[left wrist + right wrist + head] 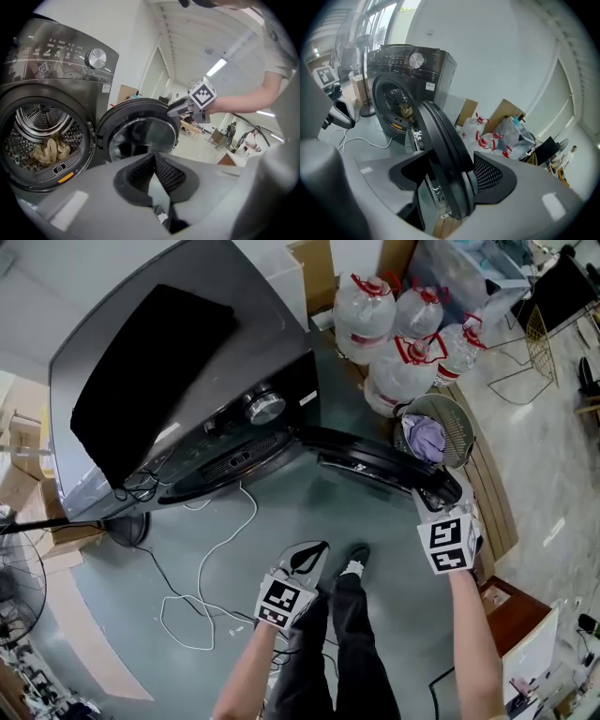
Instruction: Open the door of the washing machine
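Left gripper (154, 161) is pinched closed and empty, right gripper (450, 178) spread wide astride the rim of the open washer door (443, 140).

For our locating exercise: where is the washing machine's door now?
In the head view the door is swung open to the right of the washing machine, its free edge between the right gripper's jaws, beside the basket.

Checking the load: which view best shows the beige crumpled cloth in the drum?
Left gripper view: the beige crumpled cloth lies large inside the steel drum. The right gripper view shows it small, distant; the head view not at all.
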### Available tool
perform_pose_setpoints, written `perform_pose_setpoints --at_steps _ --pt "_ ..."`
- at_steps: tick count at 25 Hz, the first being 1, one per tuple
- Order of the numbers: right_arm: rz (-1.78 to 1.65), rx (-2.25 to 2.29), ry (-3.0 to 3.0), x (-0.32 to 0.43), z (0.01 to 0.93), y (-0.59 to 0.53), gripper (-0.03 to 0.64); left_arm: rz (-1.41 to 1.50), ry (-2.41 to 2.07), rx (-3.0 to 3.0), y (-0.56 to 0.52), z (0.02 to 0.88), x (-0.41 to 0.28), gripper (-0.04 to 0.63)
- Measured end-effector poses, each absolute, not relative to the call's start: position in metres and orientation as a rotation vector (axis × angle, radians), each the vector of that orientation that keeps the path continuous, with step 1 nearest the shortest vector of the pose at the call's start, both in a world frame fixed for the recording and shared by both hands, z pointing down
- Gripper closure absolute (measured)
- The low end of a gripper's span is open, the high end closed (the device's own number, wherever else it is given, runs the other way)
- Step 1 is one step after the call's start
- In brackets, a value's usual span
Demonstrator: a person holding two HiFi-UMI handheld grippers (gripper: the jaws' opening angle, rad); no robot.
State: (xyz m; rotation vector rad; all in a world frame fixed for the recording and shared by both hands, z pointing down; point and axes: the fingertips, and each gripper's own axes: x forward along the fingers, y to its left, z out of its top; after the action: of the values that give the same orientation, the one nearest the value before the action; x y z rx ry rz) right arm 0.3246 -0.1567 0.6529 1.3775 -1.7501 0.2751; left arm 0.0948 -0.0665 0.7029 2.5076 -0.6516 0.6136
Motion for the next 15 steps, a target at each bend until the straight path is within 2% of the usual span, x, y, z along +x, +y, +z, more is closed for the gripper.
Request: perform_pose_setpoints --at_steps 15 --pt "0.167 1.389 -1.598 0.374 0.661 -0.241 0.344 0.638 -0.715 2.438 -0.065 0.716 0.075 0.538"
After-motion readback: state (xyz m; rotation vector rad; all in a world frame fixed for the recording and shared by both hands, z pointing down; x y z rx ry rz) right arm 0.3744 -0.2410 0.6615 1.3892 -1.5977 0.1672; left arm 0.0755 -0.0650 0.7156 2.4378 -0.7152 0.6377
